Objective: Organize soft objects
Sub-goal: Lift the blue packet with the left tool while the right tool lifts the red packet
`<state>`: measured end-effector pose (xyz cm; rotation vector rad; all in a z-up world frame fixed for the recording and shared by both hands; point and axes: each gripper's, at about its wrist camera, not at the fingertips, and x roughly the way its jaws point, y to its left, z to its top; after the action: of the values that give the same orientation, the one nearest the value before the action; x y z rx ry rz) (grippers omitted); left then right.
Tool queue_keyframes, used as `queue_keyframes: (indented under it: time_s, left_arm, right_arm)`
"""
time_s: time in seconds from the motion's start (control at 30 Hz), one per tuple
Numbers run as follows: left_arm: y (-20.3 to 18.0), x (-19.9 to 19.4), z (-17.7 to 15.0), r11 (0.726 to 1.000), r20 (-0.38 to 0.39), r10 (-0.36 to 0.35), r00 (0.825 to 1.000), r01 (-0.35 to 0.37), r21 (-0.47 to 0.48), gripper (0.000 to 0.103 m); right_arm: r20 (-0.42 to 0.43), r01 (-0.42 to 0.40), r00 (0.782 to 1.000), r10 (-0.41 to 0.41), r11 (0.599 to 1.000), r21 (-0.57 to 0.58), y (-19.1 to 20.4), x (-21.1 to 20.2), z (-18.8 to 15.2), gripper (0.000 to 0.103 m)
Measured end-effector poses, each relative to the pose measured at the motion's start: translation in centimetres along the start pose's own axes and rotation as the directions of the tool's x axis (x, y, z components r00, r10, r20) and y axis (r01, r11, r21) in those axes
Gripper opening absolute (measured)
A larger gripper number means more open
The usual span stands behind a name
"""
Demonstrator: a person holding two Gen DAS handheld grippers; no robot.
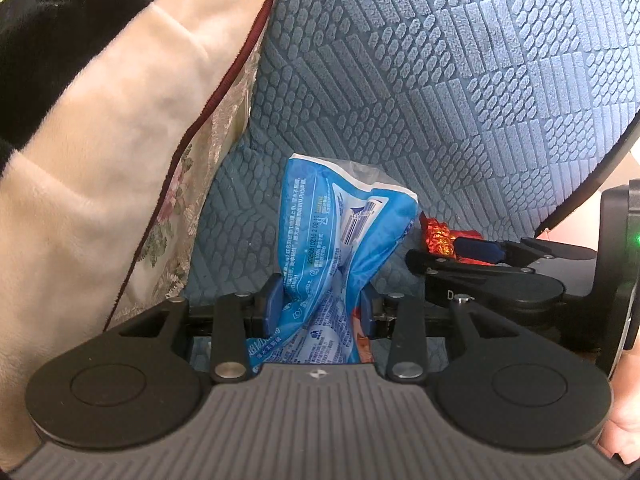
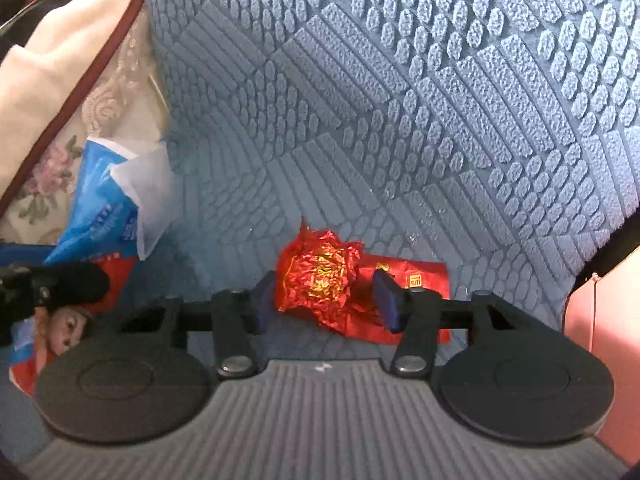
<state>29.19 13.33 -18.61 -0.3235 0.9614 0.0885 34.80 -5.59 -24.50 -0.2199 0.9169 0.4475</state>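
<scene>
A crumpled blue plastic package [image 1: 316,232] stands up from the blue quilted seat, pinched at its waist by my left gripper [image 1: 320,304], whose blue pads [image 1: 273,300] press into it from both sides. The same package [image 2: 100,208] shows at the left of the right wrist view, beside a black finger [image 2: 76,282] of the left gripper. A crumpled red and gold foil wrapper [image 2: 320,276] lies on a flat red packet [image 2: 424,276]. My right gripper [image 2: 326,302] straddles the wrapper with a gap at its right pad. In the left wrist view, the right gripper [image 1: 440,254] sits low beside the red wrapper [image 1: 438,238].
A cream plush cushion [image 1: 100,140] with dark red piping and a floral side [image 1: 176,220] leans close on the left of the package. The blue textured sofa cover [image 1: 440,80] rises behind both objects. A pink surface [image 2: 600,320] lies past the seat edge at right. A hand [image 1: 624,420] holds the gripper.
</scene>
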Motion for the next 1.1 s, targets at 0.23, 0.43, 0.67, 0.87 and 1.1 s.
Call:
queue_keyframes:
  time_s: [0.23,0.43,0.67,0.87,1.1]
  left_arm:
    - [-0.1,-0.3,0.0,1.0,0.006,0.0,1.0,0.0,-0.001,0.044]
    - [0.0,-0.4,-0.1,1.0,0.005,0.008,1.0,-0.008,0.01,0.044]
    - [-0.4,-1.0,-0.6,1.0,0.013,0.004,1.0,-0.004,0.028,0.044]
    - [-0.9,-2.0,-1.6,0.999,0.015,-0.009,1.0,0.008,0.042,0.044]
    - [-1.9,-3.7,-4.0,0.997,0.01,-0.032,0.999,0.031,0.069,0.044]
  right_arm:
    - [0.007,-0.013,1.0,0.013,1.0,0.012,0.1,-2.2,-0.3,0.042]
    - [0.006,0.002,1.0,-0.002,0.999,0.046,-0.8,-4.7,-0.4,0.042]
    - [0.028,0.015,0.999,-0.017,0.998,0.065,-1.2,-8.0,-0.9,0.042]
    - [0.046,0.025,0.999,-0.029,0.997,0.067,-0.7,-10.4,-2.2,0.042]
    - [0.063,0.036,0.997,-0.044,0.991,0.127,-0.9,-13.5,-4.4,0.042]
